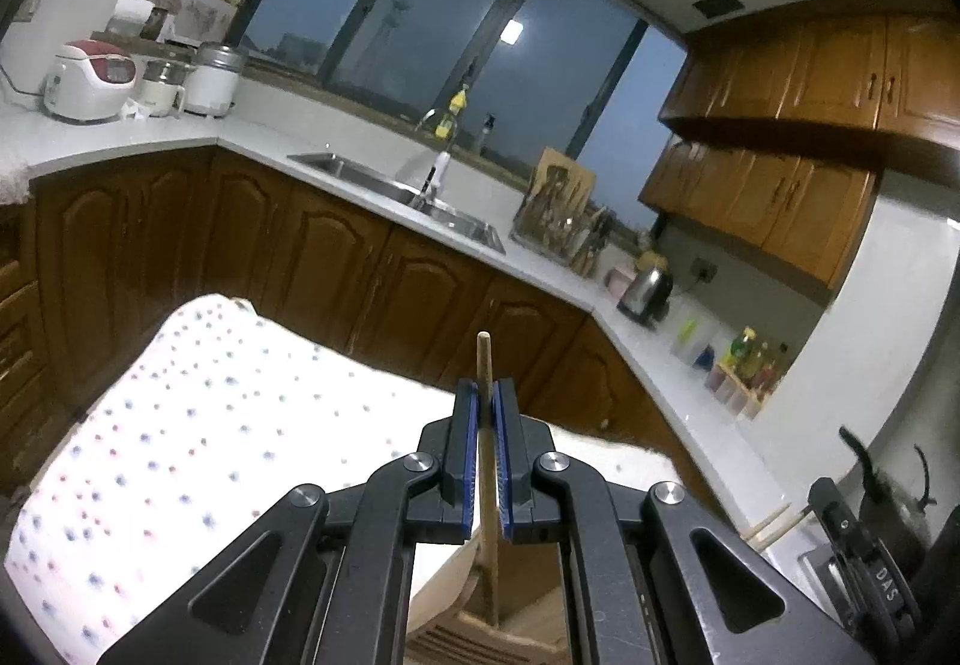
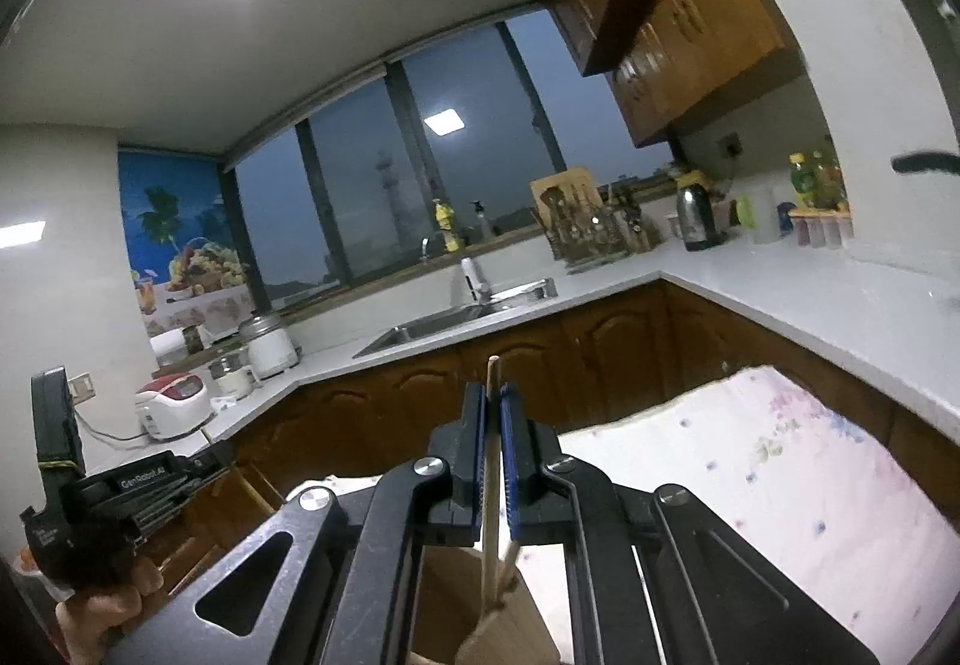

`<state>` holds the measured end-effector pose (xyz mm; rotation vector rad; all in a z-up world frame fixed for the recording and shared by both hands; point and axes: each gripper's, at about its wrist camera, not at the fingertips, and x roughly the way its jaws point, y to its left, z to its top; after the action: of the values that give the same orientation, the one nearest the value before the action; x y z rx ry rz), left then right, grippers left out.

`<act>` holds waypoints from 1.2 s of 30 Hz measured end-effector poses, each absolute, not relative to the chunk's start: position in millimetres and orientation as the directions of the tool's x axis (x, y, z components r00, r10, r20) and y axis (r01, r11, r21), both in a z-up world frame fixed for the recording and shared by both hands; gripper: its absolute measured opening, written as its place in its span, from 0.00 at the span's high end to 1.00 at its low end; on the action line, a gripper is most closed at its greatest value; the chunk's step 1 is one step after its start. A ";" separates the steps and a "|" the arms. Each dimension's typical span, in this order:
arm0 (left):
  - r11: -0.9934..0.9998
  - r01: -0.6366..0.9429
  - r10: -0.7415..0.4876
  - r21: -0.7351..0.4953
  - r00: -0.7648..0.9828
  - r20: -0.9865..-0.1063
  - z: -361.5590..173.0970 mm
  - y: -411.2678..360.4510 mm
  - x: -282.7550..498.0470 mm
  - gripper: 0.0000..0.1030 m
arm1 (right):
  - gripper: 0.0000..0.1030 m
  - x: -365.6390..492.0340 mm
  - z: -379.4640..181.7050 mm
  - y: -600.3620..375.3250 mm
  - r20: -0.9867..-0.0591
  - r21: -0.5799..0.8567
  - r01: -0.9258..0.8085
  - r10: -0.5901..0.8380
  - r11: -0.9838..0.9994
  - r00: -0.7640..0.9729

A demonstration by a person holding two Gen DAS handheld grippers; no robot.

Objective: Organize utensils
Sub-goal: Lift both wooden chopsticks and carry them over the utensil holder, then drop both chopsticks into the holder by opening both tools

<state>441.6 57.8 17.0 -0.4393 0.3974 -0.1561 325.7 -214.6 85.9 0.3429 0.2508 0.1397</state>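
Observation:
In the left wrist view my left gripper (image 1: pixel 485 395) is shut on a thin wooden stick (image 1: pixel 483 359) that stands upright between the blue pads. Its lower end reaches into a wooden holder (image 1: pixel 447 587) right below. At the right edge of that view is the other gripper (image 1: pixel 864 545), with pale sticks (image 1: pixel 774 522) beside it. In the right wrist view my right gripper (image 2: pixel 492 395) is shut on a second thin wooden stick (image 2: pixel 492 371), also upright. Its lower end meets a wooden box (image 2: pixel 444 593), where another stick (image 2: pixel 511 560) leans. The left gripper body (image 2: pixel 96 485) and a hand (image 2: pixel 102 611) show at lower left.
A table with a dotted cloth (image 1: pixel 198 425) lies under both grippers. Brown cabinets (image 1: pixel 336 269) and a white counter wrap around behind, with a sink (image 1: pixel 414 197), a rice cooker (image 1: pixel 90 77), a utensil rack (image 1: pixel 558 221) and a kettle (image 1: pixel 647 293).

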 end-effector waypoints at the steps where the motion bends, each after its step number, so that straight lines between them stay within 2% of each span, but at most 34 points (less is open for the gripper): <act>1: 0.897 0.061 -0.232 -0.438 0.908 -0.349 15.4 56.6 444.6 0.97 | 0.95 326.5 82.6 -214.0 -0.231 0.352 -0.090 0.180 0.932 0.956; 6: 0.909 0.085 -0.250 -0.408 0.895 -0.370 18.8 56.8 450.3 0.97 | 0.94 332.6 70.2 -212.8 -0.288 0.353 -0.081 0.190 0.932 0.938; 18: 0.919 0.089 -0.255 -0.384 0.877 -0.407 28.7 58.8 444.2 0.96 | 0.94 339.0 71.6 -216.7 -0.331 0.356 -0.092 0.217 0.930 0.918; 23: 0.922 0.092 -0.257 -0.375 0.871 -0.419 31.7 58.0 443.4 0.96 | 0.89 343.4 71.6 -216.6 -0.350 0.361 -0.104 0.238 0.927 0.906; 26: 0.924 0.086 -0.258 -0.373 0.859 -0.441 32.3 56.6 442.8 0.91 | 0.89 342.9 72.9 -218.4 -0.352 0.371 -0.099 0.238 0.924 0.905; 27: 0.923 0.085 -0.260 -0.374 0.856 -0.447 33.0 56.5 442.2 0.81 | 0.88 341.9 74.2 -219.5 -0.349 0.375 -0.096 0.236 0.922 0.907; 29: 0.921 0.078 -0.255 -0.381 0.860 -0.442 35.5 58.6 438.2 0.68 | 0.77 338.6 77.7 -221.2 -0.335 0.383 -0.096 0.235 0.919 0.912; 30: 0.921 0.079 -0.255 -0.382 0.863 -0.437 37.5 57.9 436.0 0.66 | 0.67 336.2 79.8 -222.2 -0.325 0.385 -0.099 0.235 0.918 0.916; 31: 0.922 0.081 -0.254 -0.379 0.864 -0.435 39.5 58.2 433.0 0.66 | 0.63 334.5 81.2 -223.3 -0.320 0.386 -0.100 0.235 0.917 0.918; 33: 0.922 0.087 -0.258 -0.376 0.863 -0.433 42.2 57.4 427.1 0.61 | 0.60 328.1 86.6 -226.0 -0.304 0.390 -0.099 0.230 0.915 0.925; 35: 0.924 0.091 -0.256 -0.371 0.870 -0.422 45.2 57.3 417.4 0.55 | 0.49 320.4 92.3 -229.7 -0.280 0.399 -0.098 0.223 0.912 0.934; 36: 0.926 0.091 -0.251 -0.367 0.873 -0.419 46.1 57.7 412.1 0.46 | 0.33 316.0 95.0 -231.8 -0.265 0.403 -0.099 0.219 0.910 0.939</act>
<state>412.1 57.7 46.1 -0.3463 0.4791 -0.1826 316.0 -231.8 95.0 0.3964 0.3114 0.1666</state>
